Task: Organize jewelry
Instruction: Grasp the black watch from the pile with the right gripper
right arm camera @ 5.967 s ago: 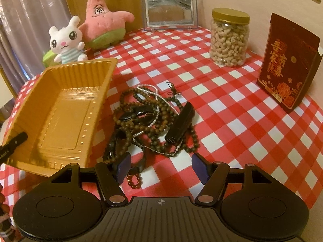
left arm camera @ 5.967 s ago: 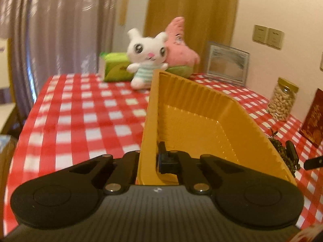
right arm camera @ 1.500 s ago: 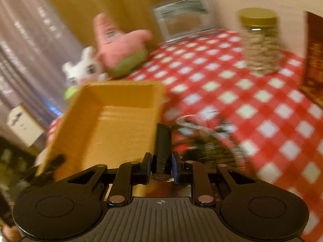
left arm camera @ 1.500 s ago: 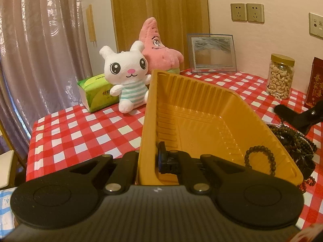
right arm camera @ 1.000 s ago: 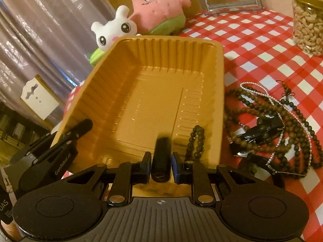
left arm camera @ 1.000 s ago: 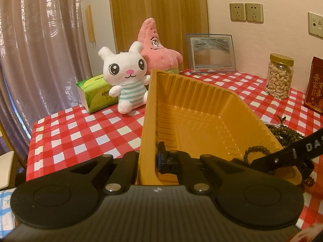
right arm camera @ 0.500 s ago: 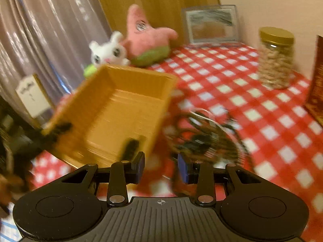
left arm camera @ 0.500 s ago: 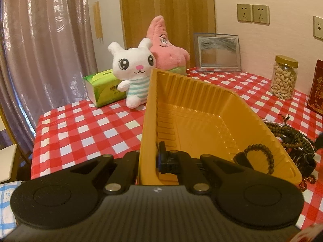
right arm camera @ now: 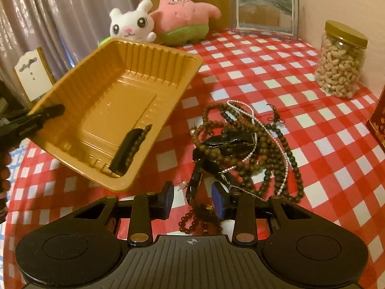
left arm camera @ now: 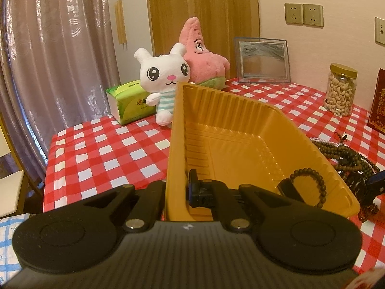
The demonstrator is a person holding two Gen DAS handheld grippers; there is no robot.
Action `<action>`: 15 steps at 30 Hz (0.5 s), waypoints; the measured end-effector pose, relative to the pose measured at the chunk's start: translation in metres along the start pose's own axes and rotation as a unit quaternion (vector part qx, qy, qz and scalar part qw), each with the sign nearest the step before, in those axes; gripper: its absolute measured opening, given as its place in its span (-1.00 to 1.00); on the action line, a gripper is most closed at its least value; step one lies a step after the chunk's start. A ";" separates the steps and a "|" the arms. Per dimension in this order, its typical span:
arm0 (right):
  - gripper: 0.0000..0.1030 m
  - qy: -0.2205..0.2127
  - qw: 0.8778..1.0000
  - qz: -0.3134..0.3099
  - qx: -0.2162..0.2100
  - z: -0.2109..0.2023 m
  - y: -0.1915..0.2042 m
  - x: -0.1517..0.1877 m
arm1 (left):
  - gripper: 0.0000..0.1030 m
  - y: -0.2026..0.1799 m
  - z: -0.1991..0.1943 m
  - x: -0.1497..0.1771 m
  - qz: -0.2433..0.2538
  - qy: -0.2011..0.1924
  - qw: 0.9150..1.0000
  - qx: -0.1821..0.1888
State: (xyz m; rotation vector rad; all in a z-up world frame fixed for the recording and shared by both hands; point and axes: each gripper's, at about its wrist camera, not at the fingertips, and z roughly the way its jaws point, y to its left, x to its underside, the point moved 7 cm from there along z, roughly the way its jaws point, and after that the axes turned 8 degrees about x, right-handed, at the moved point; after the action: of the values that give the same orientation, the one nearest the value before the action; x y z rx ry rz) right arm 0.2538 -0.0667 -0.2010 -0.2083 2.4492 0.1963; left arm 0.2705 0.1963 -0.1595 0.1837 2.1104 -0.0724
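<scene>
My left gripper point(left arm camera: 179, 187) is clamped tight on the near wall of the yellow tray point(left arm camera: 240, 130), holding it tilted with its far end raised off the checked tablecloth point(left arm camera: 101, 149). In the tray's low corner, at about five o'clock from its centre in the left view, lie a dark bead bracelet point(left arm camera: 310, 187) and a black oblong piece point(left arm camera: 287, 190), touching each other. My right gripper point(right arm camera: 192, 198) hovers with its blue pads parted over the near edge of the jewelry pile point(right arm camera: 243, 147), nothing pinched between them; a black clip point(right arm camera: 196, 180) and a small reddish bead bracelet point(right arm camera: 190, 221) sit just below the gap. From there the tray is at ten o'clock, the pile at one o'clock, just beside the tray's lower edge. A jar of nuts point(right arm camera: 340, 62) stands well apart at two o'clock, and the plush rabbit point(right arm camera: 131, 25) and pink starfish point(right arm camera: 182, 12) are beyond the tray near twelve.
</scene>
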 end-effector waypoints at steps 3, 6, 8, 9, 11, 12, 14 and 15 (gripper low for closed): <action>-0.58 0.010 1.000 0.010 -0.005 0.008 -0.001 0.001 | -0.95 0.001 0.000 0.001 -0.001 0.000 1.000 0.000; -0.78 0.009 1.000 0.010 -0.008 0.009 -0.003 0.001 | -0.95 0.001 0.000 0.000 -0.001 -0.001 1.000 0.000; -0.80 0.004 1.000 0.011 -0.006 0.006 -0.004 0.002 | -0.95 0.001 0.000 0.001 0.000 -0.002 1.000 0.001; -0.80 0.004 1.000 0.012 -0.006 0.005 -0.005 0.002 | -0.95 0.001 0.000 0.001 -0.001 -0.001 1.000 0.000; -0.81 -0.001 1.000 0.016 -0.009 -0.001 -0.007 0.003 | -0.95 0.001 0.000 0.001 -0.001 -0.001 1.000 0.000; -0.81 -0.003 1.000 0.016 -0.013 -0.005 -0.007 0.002 | -0.95 0.001 0.000 0.001 -0.001 -0.001 1.000 0.000; -0.82 -0.011 0.999 0.021 -0.023 -0.014 -0.006 -0.001 | -0.95 0.001 0.000 0.000 -0.001 -0.001 1.000 0.000; -0.82 -0.014 0.999 0.026 -0.030 -0.019 -0.005 -0.003 | -0.95 0.002 0.000 0.000 -0.001 -0.001 1.000 -0.001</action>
State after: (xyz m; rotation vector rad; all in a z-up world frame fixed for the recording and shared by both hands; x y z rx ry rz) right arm 0.2454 -0.0750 -0.1851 -0.1662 2.4245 0.2946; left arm 0.2705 0.1979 -0.1598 0.1807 2.1088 -0.0726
